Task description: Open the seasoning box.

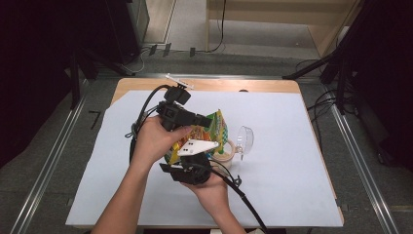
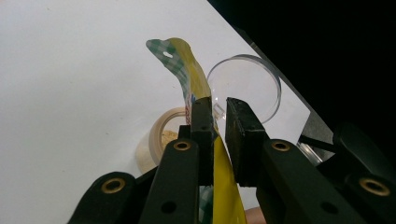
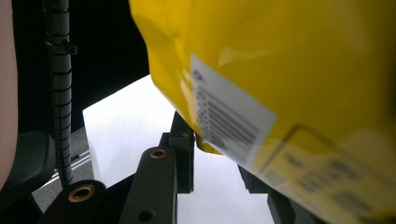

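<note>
We hold a yellow snack bag (image 1: 214,130) up over the middle of the white sheet (image 1: 292,161), just above a tape roll (image 1: 225,150), with a clear plastic cup (image 1: 245,140) lying on its side at its right. It looks light, thin and crinkly, a slick film that we judge could slide out of a loose pinch, so the flat sealed edges are where to take hold. The left gripper (image 2: 218,109) pinches the bag's top seam, its jaws nearly together. The right gripper (image 3: 212,140) clamps a lower corner. The bag is glossy yellow with a green check top, a hang hole and a white barcode label (image 3: 231,119).
</note>
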`<state>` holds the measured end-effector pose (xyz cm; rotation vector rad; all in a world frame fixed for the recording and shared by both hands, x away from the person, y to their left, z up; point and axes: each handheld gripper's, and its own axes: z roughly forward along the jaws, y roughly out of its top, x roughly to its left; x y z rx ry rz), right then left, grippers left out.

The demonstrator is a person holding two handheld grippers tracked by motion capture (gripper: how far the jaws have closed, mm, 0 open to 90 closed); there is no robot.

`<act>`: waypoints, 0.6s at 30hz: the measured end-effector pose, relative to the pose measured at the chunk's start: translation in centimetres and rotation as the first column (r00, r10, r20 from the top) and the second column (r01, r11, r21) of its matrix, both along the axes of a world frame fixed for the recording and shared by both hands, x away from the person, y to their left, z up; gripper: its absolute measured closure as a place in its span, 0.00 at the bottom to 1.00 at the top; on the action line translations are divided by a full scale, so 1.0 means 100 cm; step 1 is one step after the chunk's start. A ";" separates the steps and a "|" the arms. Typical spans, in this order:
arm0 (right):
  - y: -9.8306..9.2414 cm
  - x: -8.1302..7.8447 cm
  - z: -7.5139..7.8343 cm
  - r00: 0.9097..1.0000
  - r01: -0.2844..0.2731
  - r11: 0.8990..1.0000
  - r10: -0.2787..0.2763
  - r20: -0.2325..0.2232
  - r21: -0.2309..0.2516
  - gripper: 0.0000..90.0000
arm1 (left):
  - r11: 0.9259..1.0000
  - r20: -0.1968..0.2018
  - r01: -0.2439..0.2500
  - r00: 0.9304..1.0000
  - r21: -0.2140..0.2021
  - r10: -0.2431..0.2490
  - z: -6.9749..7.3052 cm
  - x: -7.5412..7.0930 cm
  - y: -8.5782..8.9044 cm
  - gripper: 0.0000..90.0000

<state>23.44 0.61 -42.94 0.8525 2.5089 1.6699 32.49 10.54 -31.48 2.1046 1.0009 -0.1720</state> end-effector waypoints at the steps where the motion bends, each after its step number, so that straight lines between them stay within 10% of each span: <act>1: 0.000 0.000 0.000 1.000 0.000 1.000 0.000 0.000 0.000 0.79 | 1.000 0.000 0.000 1.000 0.000 0.000 0.000 0.000 0.000 0.91; 18: 0.000 -0.003 0.003 1.000 -0.006 1.000 0.006 0.006 0.000 0.80 | 1.000 -0.002 0.002 1.000 0.005 -0.002 -0.001 0.001 0.000 0.91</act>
